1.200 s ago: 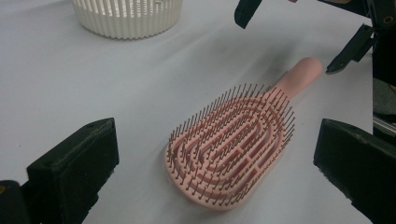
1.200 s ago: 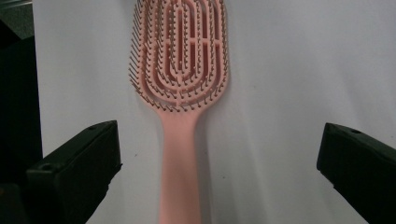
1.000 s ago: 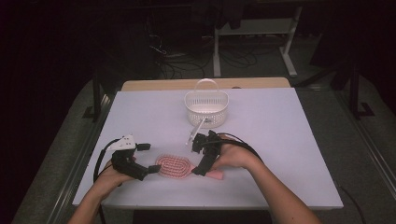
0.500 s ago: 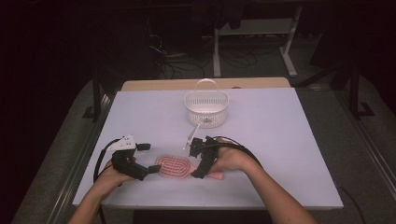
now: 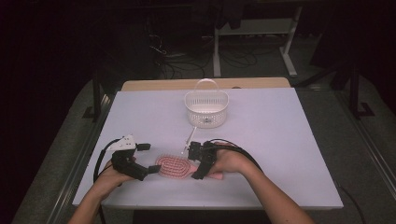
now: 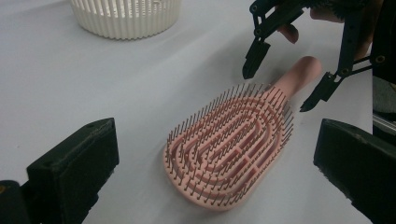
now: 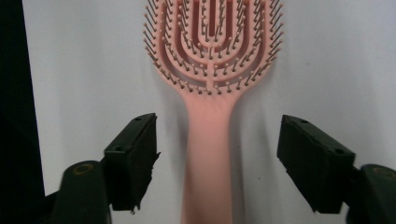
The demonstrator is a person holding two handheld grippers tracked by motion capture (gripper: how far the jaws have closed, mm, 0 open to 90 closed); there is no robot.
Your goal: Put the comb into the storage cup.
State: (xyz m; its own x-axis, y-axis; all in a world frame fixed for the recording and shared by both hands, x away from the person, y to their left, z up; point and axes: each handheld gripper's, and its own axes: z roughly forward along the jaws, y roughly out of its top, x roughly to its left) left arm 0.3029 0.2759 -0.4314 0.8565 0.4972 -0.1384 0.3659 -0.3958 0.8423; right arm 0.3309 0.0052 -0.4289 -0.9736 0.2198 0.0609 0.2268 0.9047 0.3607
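Note:
A pink hairbrush (image 5: 175,167) lies bristles up near the front edge of the white table (image 5: 280,140), with its handle (image 7: 208,154) pointing right under the right hand. My left gripper (image 5: 148,158) sits at the brush head's left end. It is open, and its jaws stand wide on either side of the head (image 6: 229,140) without touching it. My right gripper (image 5: 191,163) straddles the handle. Its jaws have just been closing, but a gap still shows on each side of the handle in the right gripper view, so it is open.
A white slatted basket (image 5: 206,108) with a hoop handle stands upright farther back at the table's middle. A thin white stick (image 5: 190,135) lies between the basket and the right hand. Cables trail from both grippers across the table front.
My right gripper's jaws have narrowed around the brush handle, and the right hand has settled slightly lower over it. The left gripper and the brush have stayed put.

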